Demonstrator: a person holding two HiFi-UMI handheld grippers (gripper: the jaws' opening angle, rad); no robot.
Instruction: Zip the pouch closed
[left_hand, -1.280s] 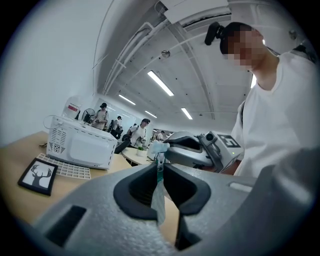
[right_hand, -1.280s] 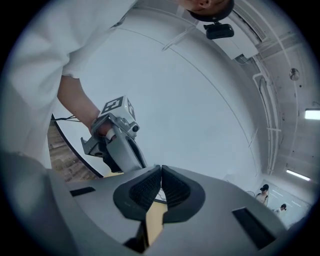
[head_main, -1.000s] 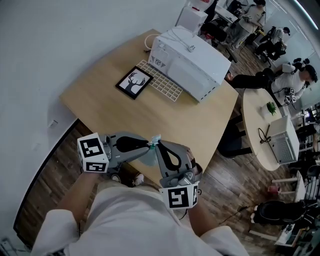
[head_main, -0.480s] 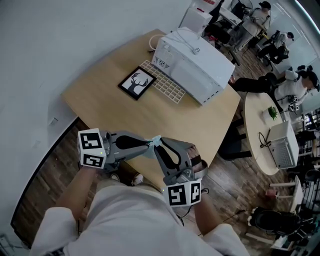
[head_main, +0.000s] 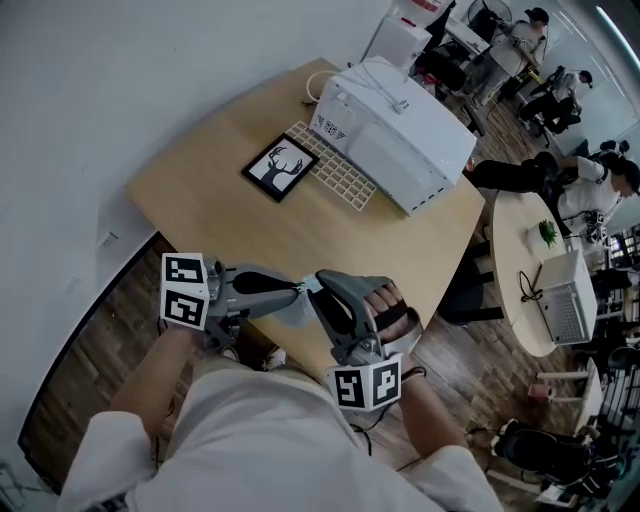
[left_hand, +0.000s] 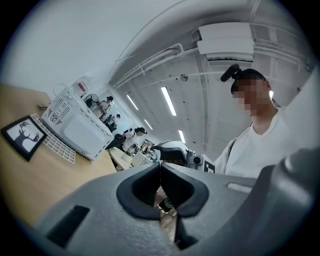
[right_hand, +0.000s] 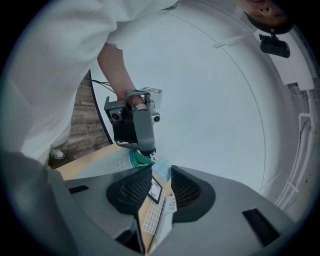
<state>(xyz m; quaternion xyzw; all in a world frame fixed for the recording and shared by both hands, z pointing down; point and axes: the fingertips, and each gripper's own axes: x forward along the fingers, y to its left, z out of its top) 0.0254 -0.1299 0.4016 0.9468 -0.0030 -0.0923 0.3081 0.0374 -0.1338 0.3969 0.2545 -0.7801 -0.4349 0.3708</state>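
Observation:
A pale blue pouch (head_main: 297, 312) with a teal zip edge (right_hand: 137, 159) hangs over the table's near edge between my two grippers. My left gripper (head_main: 300, 289) comes in from the left and is shut on the pouch's top edge; in the right gripper view its tip (right_hand: 146, 151) pinches the teal strip. In its own view the left gripper's jaws (left_hand: 160, 167) meet with no gap. My right gripper (head_main: 316, 287) reaches up from below. Its jaws (right_hand: 161, 175) have just been opening and stand apart, with the pouch's corner just beyond the tips and nothing pressed between the pads.
On the wooden table (head_main: 230, 215) lie a framed deer picture (head_main: 278, 165), a white keyboard (head_main: 335, 172) and a big white appliance (head_main: 395, 135). A round table (head_main: 520, 250) with a laptop stands at the right, with people seated beyond it. A dark wood floor lies below.
The right gripper's jaws have parted from the pouch, and that gripper has rolled and sunk a little. The left gripper has rolled too and stays shut on the pouch.

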